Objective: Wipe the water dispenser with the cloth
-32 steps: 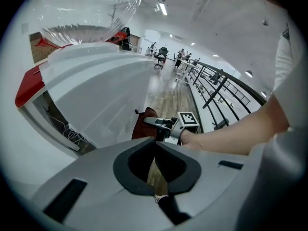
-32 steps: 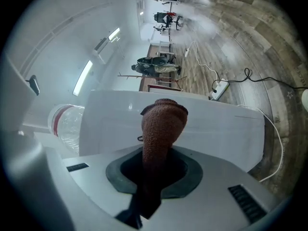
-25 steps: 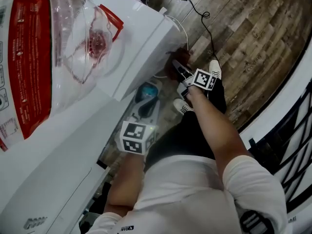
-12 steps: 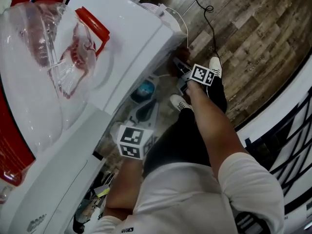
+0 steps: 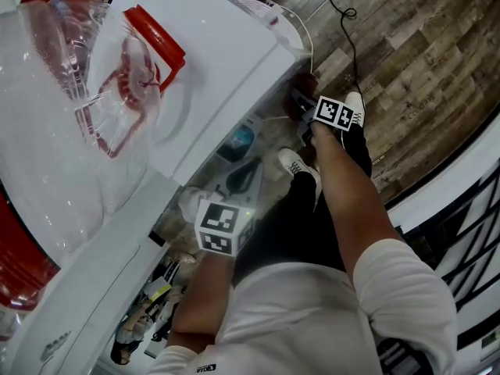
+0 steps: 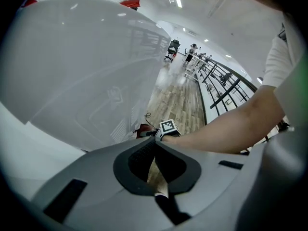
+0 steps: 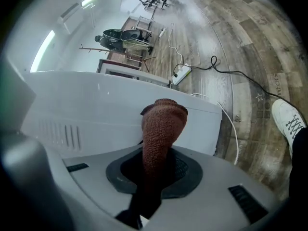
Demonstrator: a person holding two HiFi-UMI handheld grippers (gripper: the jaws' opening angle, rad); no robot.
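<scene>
1. Brown knit cloth (image 7: 162,124) pinched in the right gripper (image 7: 161,154); jaws clamped on its lower part, folded end sticking up past the tips.
2. Cloth end right at the white side panel of the dispenser (image 7: 110,105), near the corner; contact not clear.
3. In the head view, cloth (image 5: 306,84) low beside the far corner of the dispenser (image 5: 226,45), right arm stretched down to it.
4. Left gripper (image 6: 155,146) empty: jaw tips pressed together, only floor visible in the slit below them. Held low beside the front of the dispenser, apart from the cloth.
5. Clear bottle (image 5: 70,108) with a red handle (image 5: 156,37) seated on top of the dispenser; water level not readable.
6. Vent slots (image 7: 62,136) on the panel left of the cloth.
7. White cord (image 7: 232,129) hanging beside the corner, just right of the cloth.
8. Power strip (image 7: 182,74) and black cable (image 7: 240,73) on the wood floor (image 7: 260,37) beyond the dispenser.
9. White shoe (image 7: 288,119) on the floor at right, near the right gripper.
10. Black railing (image 5: 469,241) well off to the right.
11. Exercise gear (image 7: 120,35) far back, well clear of the cloth.
</scene>
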